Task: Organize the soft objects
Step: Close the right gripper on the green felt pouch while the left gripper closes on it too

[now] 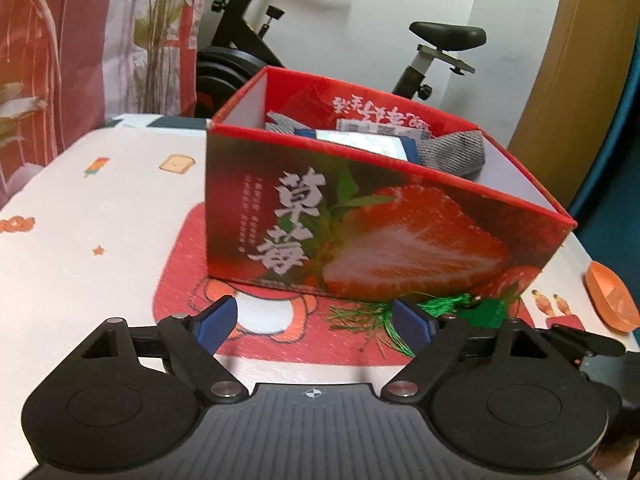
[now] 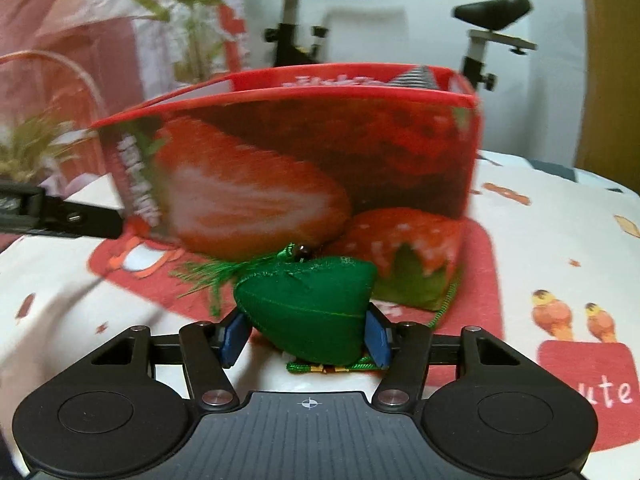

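A red strawberry-print box (image 1: 360,220) stands open-topped on a red placemat (image 1: 180,280). Inside it lie a grey cloth (image 1: 452,152) and some packets (image 1: 360,136). A green stuffed sachet (image 2: 308,308) with a green tassel (image 2: 208,272) lies on the mat just in front of the box (image 2: 320,160). My right gripper (image 2: 306,336) has its blue pads (image 2: 234,338) against both sides of the sachet. My left gripper (image 1: 314,322) stands open to the left of the sachet (image 1: 480,312), nothing between its pads, its right pad beside the tassel threads (image 1: 372,316).
An orange dish (image 1: 612,300) sits at the table's right edge. The white patterned tablecloth (image 1: 100,220) spreads left of the box. Beyond the table stand an exercise bike (image 1: 444,36), a plant (image 1: 160,40) and a red curtain (image 1: 40,60).
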Action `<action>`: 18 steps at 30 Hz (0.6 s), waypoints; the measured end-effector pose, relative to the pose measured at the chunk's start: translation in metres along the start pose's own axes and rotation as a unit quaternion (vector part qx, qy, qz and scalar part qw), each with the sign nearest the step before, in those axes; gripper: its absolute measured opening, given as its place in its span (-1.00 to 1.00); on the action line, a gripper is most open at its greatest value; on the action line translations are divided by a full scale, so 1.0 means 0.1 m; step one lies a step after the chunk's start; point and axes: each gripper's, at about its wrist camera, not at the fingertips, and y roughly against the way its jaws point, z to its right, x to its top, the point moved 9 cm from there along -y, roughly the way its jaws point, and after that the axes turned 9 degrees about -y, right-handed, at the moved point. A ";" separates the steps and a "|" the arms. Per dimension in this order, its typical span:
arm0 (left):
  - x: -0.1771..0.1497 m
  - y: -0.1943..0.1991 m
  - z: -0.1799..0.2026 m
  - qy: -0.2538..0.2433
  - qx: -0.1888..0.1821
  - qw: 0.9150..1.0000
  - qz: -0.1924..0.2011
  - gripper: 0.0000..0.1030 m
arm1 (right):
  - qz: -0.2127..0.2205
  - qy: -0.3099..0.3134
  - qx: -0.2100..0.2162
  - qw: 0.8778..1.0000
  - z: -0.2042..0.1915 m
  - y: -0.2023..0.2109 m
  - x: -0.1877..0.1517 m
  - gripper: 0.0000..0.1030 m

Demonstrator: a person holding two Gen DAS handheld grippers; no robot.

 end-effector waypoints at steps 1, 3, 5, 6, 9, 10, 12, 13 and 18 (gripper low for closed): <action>-0.01 -0.01 0.02 0.002 -0.005 1.000 -0.003 0.67 | -0.003 0.004 0.007 1.000 -0.05 0.01 -0.02 0.06; -0.05 -0.01 0.06 0.004 -0.017 1.000 -0.007 0.67 | -0.010 0.013 0.018 1.000 -0.16 0.01 -0.06 0.06; -0.08 -0.01 0.12 0.001 -0.028 1.000 -0.010 0.67 | -0.017 0.024 0.028 0.999 -0.27 0.03 -0.10 0.06; -0.09 0.00 0.15 -0.001 -0.034 0.999 -0.012 0.67 | -0.020 0.028 0.035 0.999 -0.33 0.04 -0.12 0.06; -0.14 0.01 0.25 0.000 -0.057 0.998 -0.017 0.67 | -0.028 0.038 0.051 0.998 -0.47 0.06 -0.18 0.07; -0.15 0.01 0.28 0.001 -0.067 0.998 -0.018 0.67 | -0.030 0.040 0.054 0.997 -0.51 0.07 -0.20 0.07; -0.17 0.01 0.34 0.003 -0.086 0.996 -0.021 0.67 | -0.033 0.043 0.061 0.997 -0.57 0.08 -0.21 0.08; -0.18 0.01 0.36 0.003 -0.094 0.995 -0.023 0.67 | -0.035 0.042 0.065 0.996 -0.59 0.08 -0.21 0.08; -0.25 -0.02 0.47 0.007 -0.132 0.991 -0.033 0.45 | -0.048 0.040 0.076 0.995 -0.63 0.07 -0.24 0.14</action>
